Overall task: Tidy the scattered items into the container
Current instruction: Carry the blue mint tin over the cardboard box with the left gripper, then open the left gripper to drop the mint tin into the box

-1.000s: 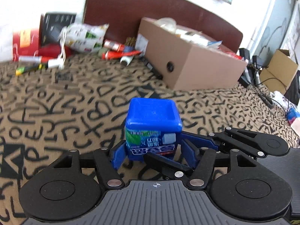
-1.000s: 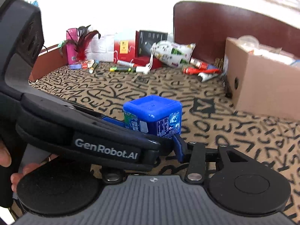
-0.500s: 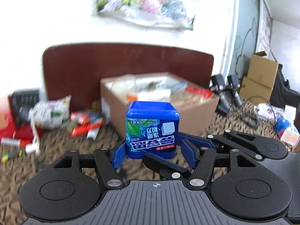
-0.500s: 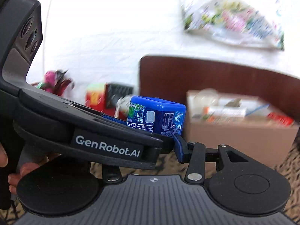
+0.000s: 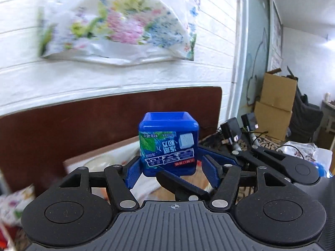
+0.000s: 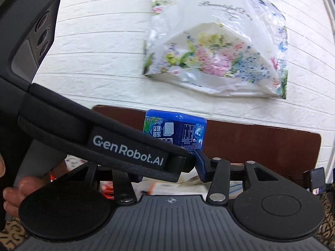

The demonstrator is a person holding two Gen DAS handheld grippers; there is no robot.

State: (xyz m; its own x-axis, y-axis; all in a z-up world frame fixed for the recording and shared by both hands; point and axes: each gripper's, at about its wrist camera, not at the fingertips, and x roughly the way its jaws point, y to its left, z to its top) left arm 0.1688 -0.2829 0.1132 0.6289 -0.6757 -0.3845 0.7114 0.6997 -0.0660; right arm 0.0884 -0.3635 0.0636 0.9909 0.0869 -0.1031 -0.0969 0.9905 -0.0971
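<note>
A blue square gum tub [image 5: 168, 144] with a green and white label stands upright between the blue pads of my left gripper [image 5: 170, 167], which is shut on it and holds it high in the air. The right gripper [image 6: 169, 167] sits close beside it; the left gripper's black body crosses in front of its left finger, and one blue pad [image 6: 201, 164] touches the tub [image 6: 174, 132]. The cardboard box [image 5: 100, 163] lies below and behind the tub, blurred, with white items inside.
A brown headboard [image 5: 62, 129] stands against the white brick wall. A floral plastic bag [image 6: 215, 48] hangs on the wall above. Cardboard boxes [image 5: 274, 102], chargers and cables clutter the right. Snack packets [image 5: 14, 205] lie at lower left.
Both grippers have risen and tilted up with the tub, from just over the patterned bedspread to high above the box. The bedspread has dropped out of view.
</note>
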